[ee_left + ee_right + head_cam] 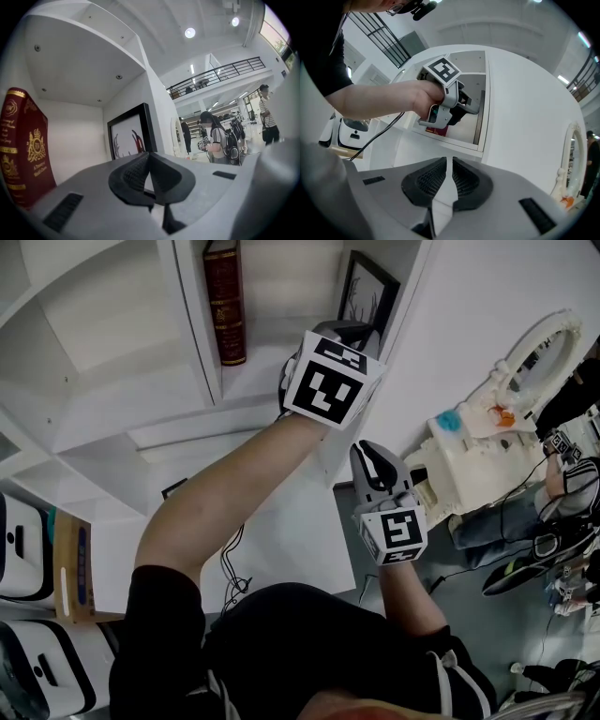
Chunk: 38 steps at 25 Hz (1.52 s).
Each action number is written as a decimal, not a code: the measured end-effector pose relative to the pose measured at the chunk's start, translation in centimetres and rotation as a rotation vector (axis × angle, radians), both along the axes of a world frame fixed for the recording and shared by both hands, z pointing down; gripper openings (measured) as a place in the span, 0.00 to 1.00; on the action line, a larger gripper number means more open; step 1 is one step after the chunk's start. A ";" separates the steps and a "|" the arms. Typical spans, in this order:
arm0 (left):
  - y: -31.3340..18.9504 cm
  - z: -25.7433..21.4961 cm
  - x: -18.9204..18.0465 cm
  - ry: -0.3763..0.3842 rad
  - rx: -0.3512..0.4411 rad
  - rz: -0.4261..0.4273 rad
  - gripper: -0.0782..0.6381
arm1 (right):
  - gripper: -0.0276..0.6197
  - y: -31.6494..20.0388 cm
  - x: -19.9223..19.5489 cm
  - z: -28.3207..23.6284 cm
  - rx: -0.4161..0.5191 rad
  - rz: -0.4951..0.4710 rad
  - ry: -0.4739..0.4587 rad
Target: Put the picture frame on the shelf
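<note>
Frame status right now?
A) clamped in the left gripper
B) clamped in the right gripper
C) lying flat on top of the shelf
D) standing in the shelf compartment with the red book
D: the picture frame stands upright in the shelf compartment by its side wall, apart from the red book, and the left gripper in front of it is shut with nothing between its jaws.

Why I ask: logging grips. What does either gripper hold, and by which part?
Nothing: left gripper shut empty, right gripper slightly apart, empty; black picture frame stands unheld.
</note>
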State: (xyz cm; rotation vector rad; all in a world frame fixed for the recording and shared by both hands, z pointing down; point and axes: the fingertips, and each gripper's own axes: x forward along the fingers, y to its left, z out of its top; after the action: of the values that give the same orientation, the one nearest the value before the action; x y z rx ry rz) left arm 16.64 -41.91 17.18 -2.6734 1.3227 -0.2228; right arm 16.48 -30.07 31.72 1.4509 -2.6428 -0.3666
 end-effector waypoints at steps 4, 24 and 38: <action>-0.1 -0.1 -0.1 -0.020 0.030 -0.012 0.12 | 0.12 0.1 -0.3 -0.1 0.005 -0.013 -0.005; 14.1 8.0 -12.5 0.169 -0.096 -0.169 0.12 | 0.12 5.8 -8.0 4.2 -0.132 -0.418 -0.040; 25.9 19.9 -20.4 0.107 -0.204 -0.291 0.12 | 0.10 12.3 -12.9 9.0 -0.381 -0.564 -0.256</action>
State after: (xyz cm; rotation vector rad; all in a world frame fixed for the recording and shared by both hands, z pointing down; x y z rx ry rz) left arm -3.80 -16.05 37.10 -2.6750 1.8137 -0.2639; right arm 3.62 -17.75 40.71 0.6671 -3.0643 0.2983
